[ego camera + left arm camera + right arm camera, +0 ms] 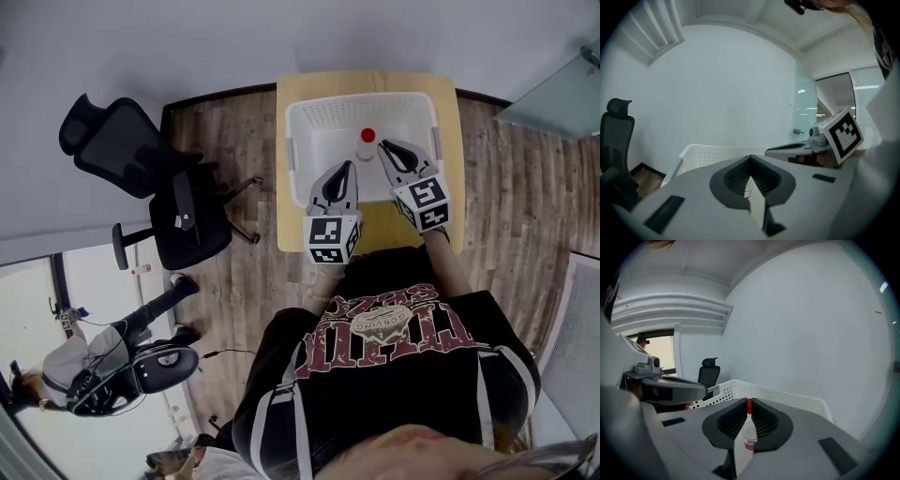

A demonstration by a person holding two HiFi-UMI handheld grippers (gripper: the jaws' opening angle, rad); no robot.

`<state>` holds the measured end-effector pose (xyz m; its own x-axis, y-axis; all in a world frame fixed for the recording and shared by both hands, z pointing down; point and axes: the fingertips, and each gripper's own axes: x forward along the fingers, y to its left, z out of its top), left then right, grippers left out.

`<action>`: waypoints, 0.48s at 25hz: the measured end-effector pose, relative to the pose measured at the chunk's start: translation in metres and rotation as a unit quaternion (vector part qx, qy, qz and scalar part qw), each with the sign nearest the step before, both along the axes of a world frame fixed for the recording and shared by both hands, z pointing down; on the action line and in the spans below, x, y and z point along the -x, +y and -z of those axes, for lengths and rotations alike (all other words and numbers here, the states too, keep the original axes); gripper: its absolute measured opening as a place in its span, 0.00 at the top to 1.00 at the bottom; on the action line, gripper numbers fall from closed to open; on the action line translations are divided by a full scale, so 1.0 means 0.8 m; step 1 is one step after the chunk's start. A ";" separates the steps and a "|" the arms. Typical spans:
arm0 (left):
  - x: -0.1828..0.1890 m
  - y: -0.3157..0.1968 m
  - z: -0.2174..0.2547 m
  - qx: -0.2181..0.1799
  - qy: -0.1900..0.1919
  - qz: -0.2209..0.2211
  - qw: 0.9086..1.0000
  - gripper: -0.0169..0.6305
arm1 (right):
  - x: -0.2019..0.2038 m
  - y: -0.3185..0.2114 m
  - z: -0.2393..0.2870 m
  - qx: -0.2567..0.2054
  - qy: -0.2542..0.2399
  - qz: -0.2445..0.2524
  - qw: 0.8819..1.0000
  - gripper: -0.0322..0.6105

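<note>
A white perforated basket (292, 141) stands on a small yellow table (380, 227). Inside it a clear bottle with a red cap (367, 139) stands upright. My left gripper (349, 167) points into the basket just left of the bottle, jaws shut and empty. My right gripper (382, 144) reaches in from the right, its tips close beside the cap, also shut. In the right gripper view the bottle (748, 427) shows through the slit behind the closed tips (749, 400), with the basket (759, 391) beyond. In the left gripper view only a sliver shows below the tips (750, 157); the right gripper (787, 150) lies alongside.
A black office chair (155, 183) stands on the wood floor left of the table, also in the left gripper view as the chair (616, 136). Another person (84, 366) sits at lower left. A white wall lies behind the table, a glass panel (553, 94) to the right.
</note>
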<state>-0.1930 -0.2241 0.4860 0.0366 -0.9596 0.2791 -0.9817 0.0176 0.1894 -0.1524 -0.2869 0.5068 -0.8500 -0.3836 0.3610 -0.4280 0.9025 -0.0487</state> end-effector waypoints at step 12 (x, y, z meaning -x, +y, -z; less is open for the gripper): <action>0.017 -0.004 -0.003 0.005 -0.003 0.010 1.000 0.90 | 0.031 -0.022 -0.009 0.015 0.013 0.021 1.000 0.81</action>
